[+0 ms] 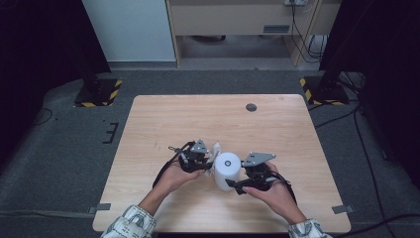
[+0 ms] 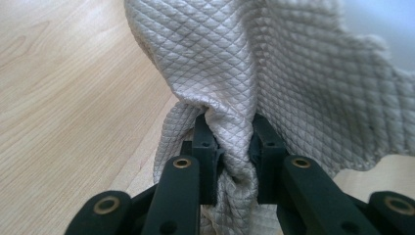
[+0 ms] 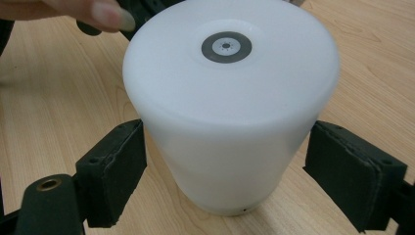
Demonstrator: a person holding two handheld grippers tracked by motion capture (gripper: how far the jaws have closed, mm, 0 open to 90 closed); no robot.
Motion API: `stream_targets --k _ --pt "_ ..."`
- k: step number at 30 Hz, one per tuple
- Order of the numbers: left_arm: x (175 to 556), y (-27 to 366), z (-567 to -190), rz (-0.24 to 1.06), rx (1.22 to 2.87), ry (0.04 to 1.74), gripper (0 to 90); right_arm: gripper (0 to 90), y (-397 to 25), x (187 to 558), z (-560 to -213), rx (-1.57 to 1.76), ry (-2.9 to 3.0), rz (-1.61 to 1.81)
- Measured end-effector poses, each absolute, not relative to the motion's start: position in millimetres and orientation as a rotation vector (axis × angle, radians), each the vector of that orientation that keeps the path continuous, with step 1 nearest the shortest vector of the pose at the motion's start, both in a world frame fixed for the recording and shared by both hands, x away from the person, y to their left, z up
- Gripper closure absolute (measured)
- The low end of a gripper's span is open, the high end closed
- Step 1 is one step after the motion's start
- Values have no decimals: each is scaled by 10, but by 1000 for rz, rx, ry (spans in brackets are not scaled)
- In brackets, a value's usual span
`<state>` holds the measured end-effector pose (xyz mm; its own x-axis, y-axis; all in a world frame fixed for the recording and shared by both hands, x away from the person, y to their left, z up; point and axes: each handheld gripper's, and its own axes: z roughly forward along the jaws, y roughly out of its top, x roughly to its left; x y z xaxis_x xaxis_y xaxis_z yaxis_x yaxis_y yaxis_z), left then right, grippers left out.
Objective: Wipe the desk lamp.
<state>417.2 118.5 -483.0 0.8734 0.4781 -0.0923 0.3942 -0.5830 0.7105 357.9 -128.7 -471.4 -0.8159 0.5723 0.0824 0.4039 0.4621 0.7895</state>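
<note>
A white, slightly tapered cylinder (image 1: 228,171) stands upright on the wooden table (image 1: 208,119), with a small grey disc (image 3: 226,47) in the centre of its top. My right gripper (image 3: 230,164) is open, with one black pad on each side of the cylinder's (image 3: 230,107) lower half, close to its wall. My left gripper (image 2: 235,147) is shut on a bunched fold of beige quilted cloth (image 2: 235,73). In the high view that cloth (image 1: 216,148) lies against the cylinder's left side, held by the left gripper (image 1: 210,161), while the right gripper (image 1: 235,186) comes in from the front right.
A dark round grommet (image 1: 251,107) sits in the table's far part. Black stands with yellow-striped feet (image 1: 99,94) stand on the floor beyond both far corners. A fingertip of the other hand (image 3: 105,12) shows behind the cylinder.
</note>
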Motion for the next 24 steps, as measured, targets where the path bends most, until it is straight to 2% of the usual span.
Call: stream_targets --k 8,16,24 --pt "4155 1170 -4936 143 2364 599 758 157 -1211 3544 -4724 827 2530 1273" --pt "4231 1211 -4814 139 2278 608 757 161 -1193 3537 -4727 814 2535 1275" --pt "4329 1125 -4849 132 2295 584 757 159 -1192 3540 -4734 816 2536 1277"
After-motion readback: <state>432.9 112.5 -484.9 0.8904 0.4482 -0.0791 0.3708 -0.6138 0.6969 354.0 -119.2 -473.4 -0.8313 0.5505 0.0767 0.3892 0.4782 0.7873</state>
